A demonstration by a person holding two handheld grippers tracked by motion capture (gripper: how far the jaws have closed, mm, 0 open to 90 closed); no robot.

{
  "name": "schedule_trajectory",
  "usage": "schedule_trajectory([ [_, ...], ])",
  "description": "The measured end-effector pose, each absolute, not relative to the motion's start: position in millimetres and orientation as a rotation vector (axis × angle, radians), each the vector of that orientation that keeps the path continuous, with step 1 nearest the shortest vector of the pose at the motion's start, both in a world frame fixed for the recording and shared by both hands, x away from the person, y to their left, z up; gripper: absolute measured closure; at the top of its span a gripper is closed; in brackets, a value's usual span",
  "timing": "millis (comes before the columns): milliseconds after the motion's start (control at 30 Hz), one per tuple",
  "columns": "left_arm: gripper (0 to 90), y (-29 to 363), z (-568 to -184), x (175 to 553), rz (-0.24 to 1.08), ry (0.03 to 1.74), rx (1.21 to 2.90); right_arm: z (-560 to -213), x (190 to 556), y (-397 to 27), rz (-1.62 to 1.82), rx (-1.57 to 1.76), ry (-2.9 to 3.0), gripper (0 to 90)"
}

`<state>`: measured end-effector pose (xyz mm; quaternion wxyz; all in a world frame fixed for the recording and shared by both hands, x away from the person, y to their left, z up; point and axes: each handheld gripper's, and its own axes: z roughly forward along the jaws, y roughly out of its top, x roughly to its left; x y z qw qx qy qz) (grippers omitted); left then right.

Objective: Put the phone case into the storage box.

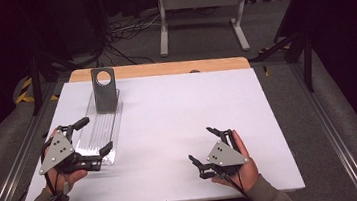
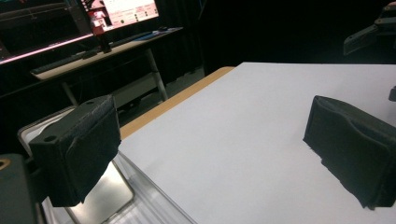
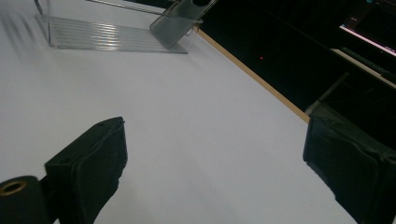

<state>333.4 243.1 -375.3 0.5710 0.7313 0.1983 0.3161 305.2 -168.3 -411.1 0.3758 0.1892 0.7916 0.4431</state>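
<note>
At the surface's left edge, the left tool (image 1: 84, 138) gapes wide astride the clear tray's (image 1: 100, 130) near end.
The tray runs lengthwise toward the far-left corner, grey bracket (image 1: 104, 89) upright inside; the right tool (image 1: 210, 147), also wide, sits well apart.

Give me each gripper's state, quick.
Left gripper: open, jaws astride the near end of the clear tray, holding nothing.
Right gripper: open, empty.

White counter (image 1: 179, 125) with a tan wooden far edge; clear, ribbed plastic tray (image 1: 100, 131); grey metal plate (image 1: 104, 90) standing in it; black tongs, left (image 1: 89, 136) and right (image 1: 202, 148), grey-topped.
</note>
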Motion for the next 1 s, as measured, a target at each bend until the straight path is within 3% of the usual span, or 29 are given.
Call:
schedule_trajectory([
  [1000,4.6,217,-406,309,0.654,0.42,1.779,-413,291,-178,1.135,0.51,2.012,6.9],
])
